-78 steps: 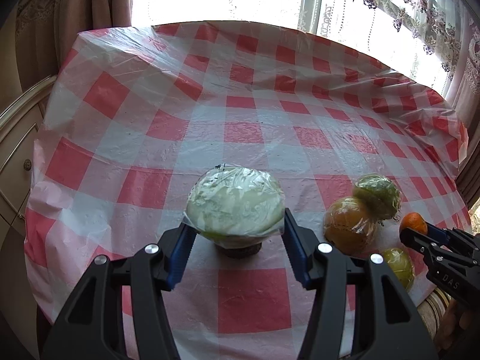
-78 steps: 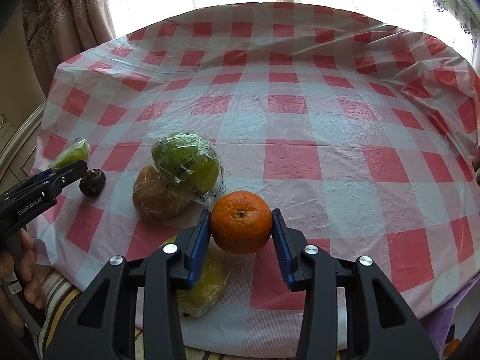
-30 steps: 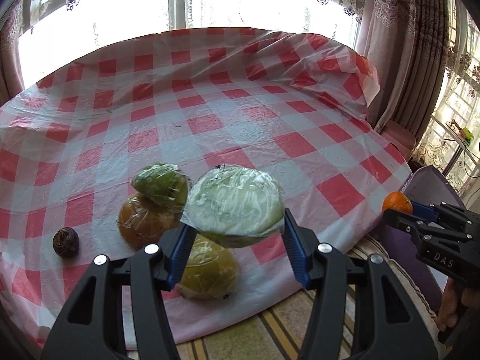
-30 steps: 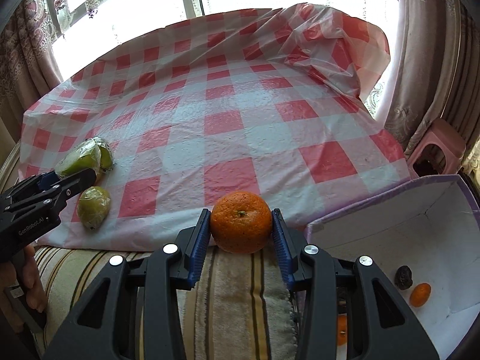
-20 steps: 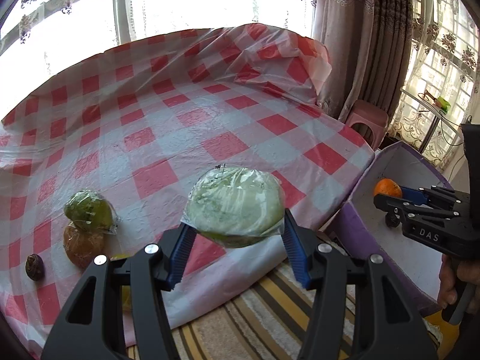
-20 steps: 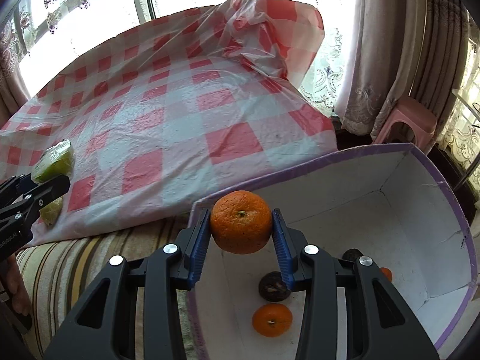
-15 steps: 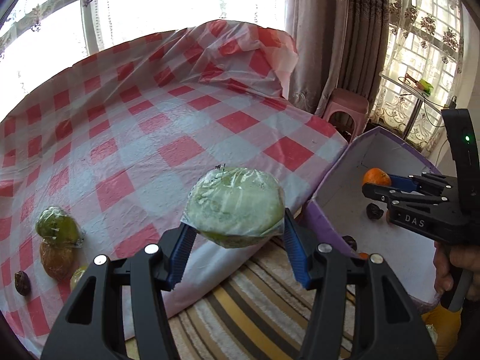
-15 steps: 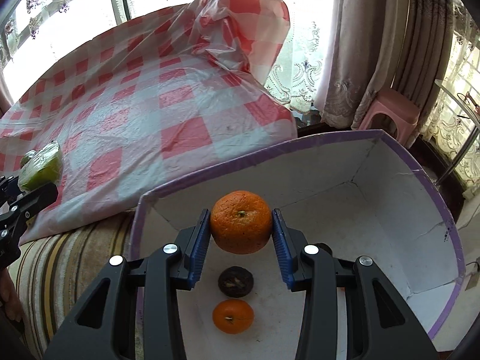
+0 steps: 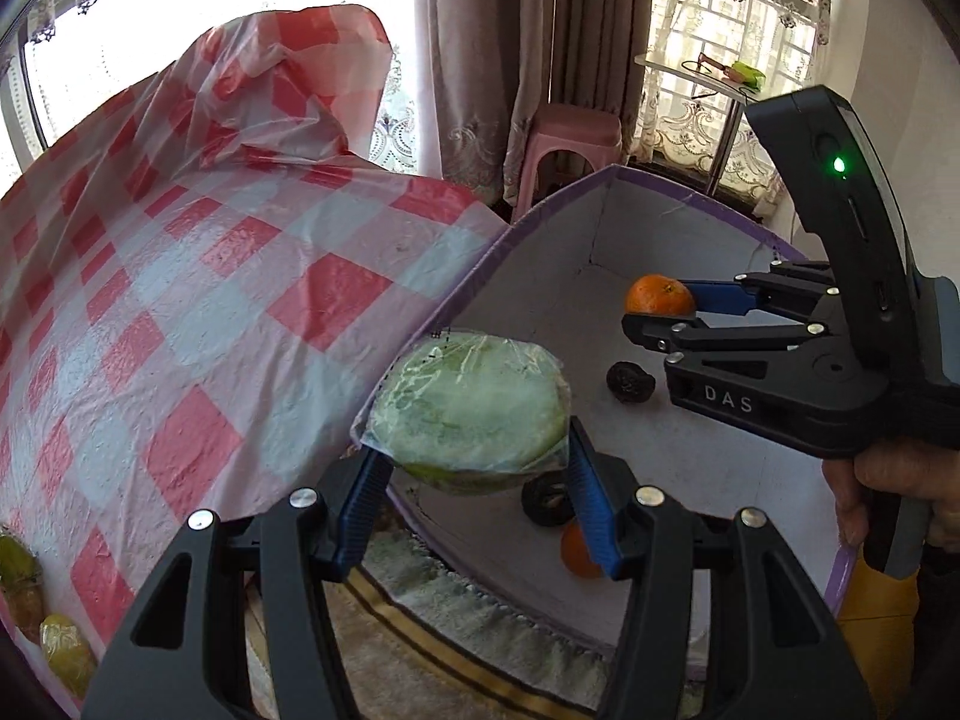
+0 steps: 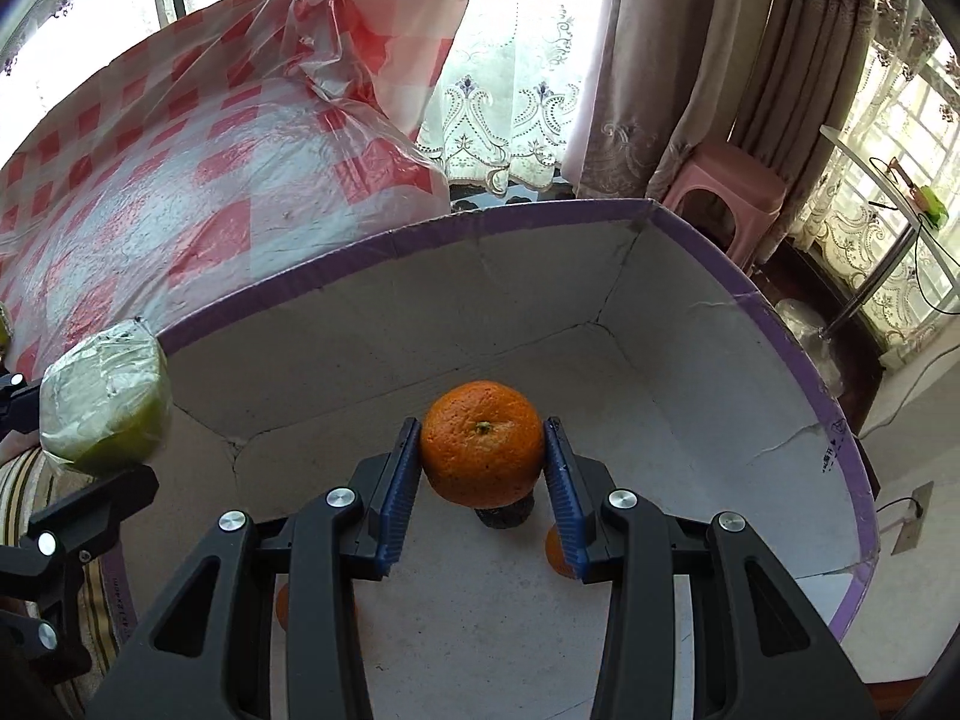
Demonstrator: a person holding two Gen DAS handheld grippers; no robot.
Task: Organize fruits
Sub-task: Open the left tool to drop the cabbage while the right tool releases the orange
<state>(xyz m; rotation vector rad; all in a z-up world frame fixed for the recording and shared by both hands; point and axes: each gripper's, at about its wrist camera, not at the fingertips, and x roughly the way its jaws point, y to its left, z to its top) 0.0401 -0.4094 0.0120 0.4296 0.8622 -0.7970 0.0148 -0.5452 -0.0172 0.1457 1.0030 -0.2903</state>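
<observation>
Orange (image 10: 482,443) clamped in right gripper (image 10: 482,468) over box (image 10: 780,324); wrapped green fruit (image 9: 471,411) clamped in left gripper (image 9: 471,483) at rim. Several fruits already boxed; wrapped fruits (image 9: 63,654) left on table at 8 o'clock.

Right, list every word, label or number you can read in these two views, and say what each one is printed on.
"DAS": white letters on the black body of the right gripper, seen from the left wrist.
Small print on the purple rim of the box, at its right side: too small to read.
Small print on the box's outer wall at lower left in the right wrist view: blurred, unreadable.
Wrapped green fruit and orange: no readable label.
</observation>
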